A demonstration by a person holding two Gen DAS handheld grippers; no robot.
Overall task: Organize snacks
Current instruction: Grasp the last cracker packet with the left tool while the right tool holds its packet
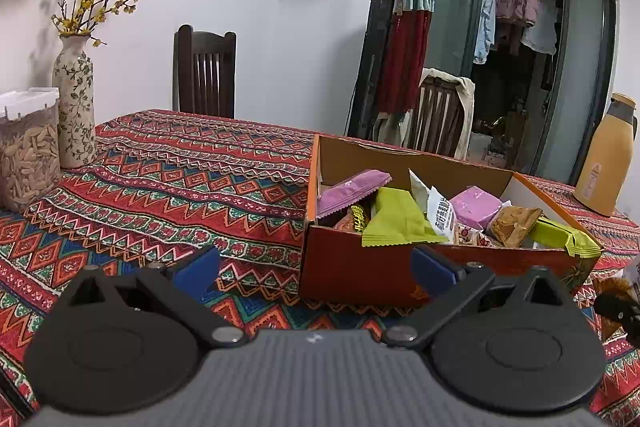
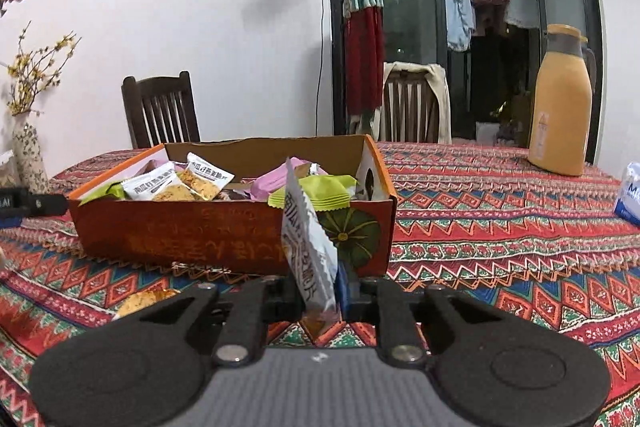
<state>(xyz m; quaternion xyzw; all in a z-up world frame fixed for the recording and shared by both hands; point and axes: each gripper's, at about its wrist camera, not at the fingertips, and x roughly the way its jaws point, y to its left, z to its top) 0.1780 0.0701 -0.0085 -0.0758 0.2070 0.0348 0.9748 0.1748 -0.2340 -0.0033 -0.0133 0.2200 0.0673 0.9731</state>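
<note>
An orange cardboard box point(image 1: 360, 267) point(image 2: 180, 231) stands on the patterned tablecloth, filled with several purple point(image 1: 352, 191), green point(image 1: 396, 219) and white snack packets point(image 2: 152, 183). My right gripper point(image 2: 320, 291) is shut on a white snack packet point(image 2: 308, 243), held upright just in front of the box's near wall. My left gripper point(image 1: 316, 267) is open and empty, low over the cloth by the box's near left corner. Another packet point(image 2: 144, 301) lies on the cloth left of my right gripper, partly hidden by it.
A flowered vase point(image 1: 74, 107) and a clear jar of seeds point(image 1: 28, 147) stand at the table's left. A yellow thermos jug point(image 2: 560, 107) and a blue-white tissue pack point(image 2: 630, 195) are at the right. Wooden chairs point(image 1: 204, 75) stand behind the table.
</note>
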